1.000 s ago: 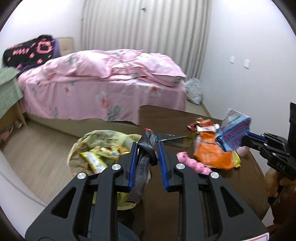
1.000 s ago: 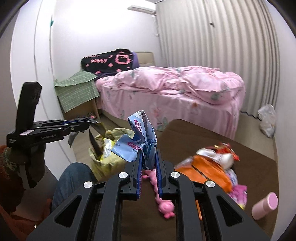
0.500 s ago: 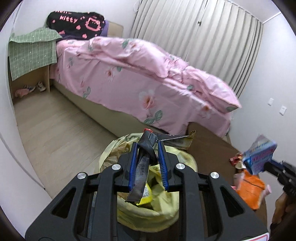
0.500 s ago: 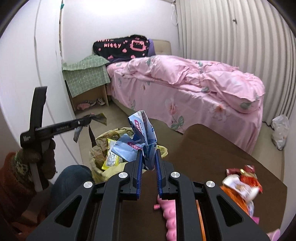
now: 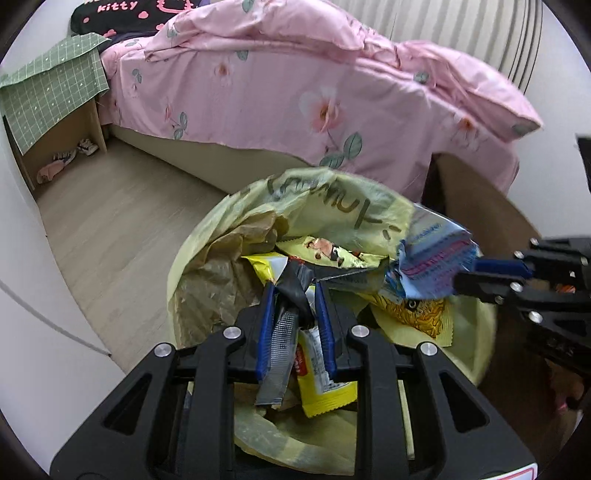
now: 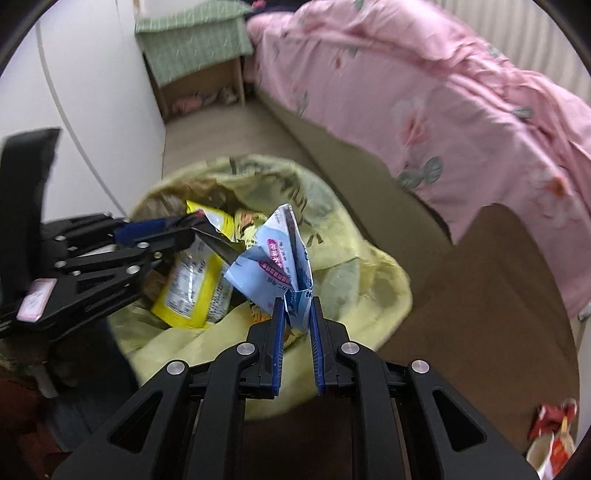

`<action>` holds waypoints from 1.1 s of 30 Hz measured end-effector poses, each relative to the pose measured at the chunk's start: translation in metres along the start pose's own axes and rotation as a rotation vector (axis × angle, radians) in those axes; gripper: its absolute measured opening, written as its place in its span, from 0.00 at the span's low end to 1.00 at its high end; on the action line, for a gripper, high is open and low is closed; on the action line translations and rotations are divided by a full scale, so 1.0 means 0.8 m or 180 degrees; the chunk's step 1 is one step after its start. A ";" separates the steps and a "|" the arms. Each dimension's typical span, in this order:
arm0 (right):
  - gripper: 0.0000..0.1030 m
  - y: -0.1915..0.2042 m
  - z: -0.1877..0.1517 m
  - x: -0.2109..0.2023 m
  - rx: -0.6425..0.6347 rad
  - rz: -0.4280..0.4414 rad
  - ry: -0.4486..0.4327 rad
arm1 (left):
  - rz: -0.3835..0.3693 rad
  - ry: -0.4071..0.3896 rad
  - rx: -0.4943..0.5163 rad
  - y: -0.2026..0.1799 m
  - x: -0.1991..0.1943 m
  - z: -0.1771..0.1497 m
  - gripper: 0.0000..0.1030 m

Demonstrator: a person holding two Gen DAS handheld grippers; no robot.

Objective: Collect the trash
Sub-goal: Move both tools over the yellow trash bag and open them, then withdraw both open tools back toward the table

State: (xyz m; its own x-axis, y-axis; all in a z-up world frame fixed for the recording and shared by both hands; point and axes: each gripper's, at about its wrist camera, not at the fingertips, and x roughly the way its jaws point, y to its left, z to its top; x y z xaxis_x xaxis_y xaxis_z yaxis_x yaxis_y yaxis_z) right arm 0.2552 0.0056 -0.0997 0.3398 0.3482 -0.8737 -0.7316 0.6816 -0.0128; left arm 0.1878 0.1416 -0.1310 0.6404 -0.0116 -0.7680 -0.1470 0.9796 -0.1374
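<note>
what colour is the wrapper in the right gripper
Light blue with pink print; the wrapper shows best in the right wrist view.

"kitty" is read in pink letters on the black blanket (image 5: 122,14) at eleven o'clock; other print is illegible.

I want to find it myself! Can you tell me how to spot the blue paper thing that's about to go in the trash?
Find the big yellow trash bag beside the pink bed. Over its open mouth, two black grippers each pinch a piece of trash. The light blue wrapper is in the right gripper: crumpled, with pink print, unlike the dark silvery wrapper in the left gripper or the yellow packets in the bag.
</note>
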 end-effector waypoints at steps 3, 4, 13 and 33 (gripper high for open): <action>0.13 0.001 0.006 0.020 -0.0062 0.0009 0.0131 | -0.0005 0.0054 -0.0053 0.006 0.008 -0.002 0.20; 0.13 0.000 0.006 0.024 -0.0070 0.0009 0.0160 | -0.0033 0.0059 -0.0074 0.008 0.008 -0.002 0.20; 0.13 -0.004 0.004 0.030 -0.0038 0.0081 0.0220 | -0.0087 0.0058 -0.0107 0.010 0.005 0.001 0.20; 0.31 0.007 -0.006 0.001 0.0129 0.0202 0.0000 | -0.0783 -0.0040 -0.0835 0.040 -0.024 0.017 0.37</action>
State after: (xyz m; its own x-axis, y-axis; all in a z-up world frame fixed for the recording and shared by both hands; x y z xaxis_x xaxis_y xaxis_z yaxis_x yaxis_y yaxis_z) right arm 0.2488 0.0066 -0.1029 0.2933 0.3916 -0.8721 -0.7273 0.6835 0.0623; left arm 0.1810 0.1759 -0.1126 0.6897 -0.2365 -0.6844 -0.1749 0.8628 -0.4744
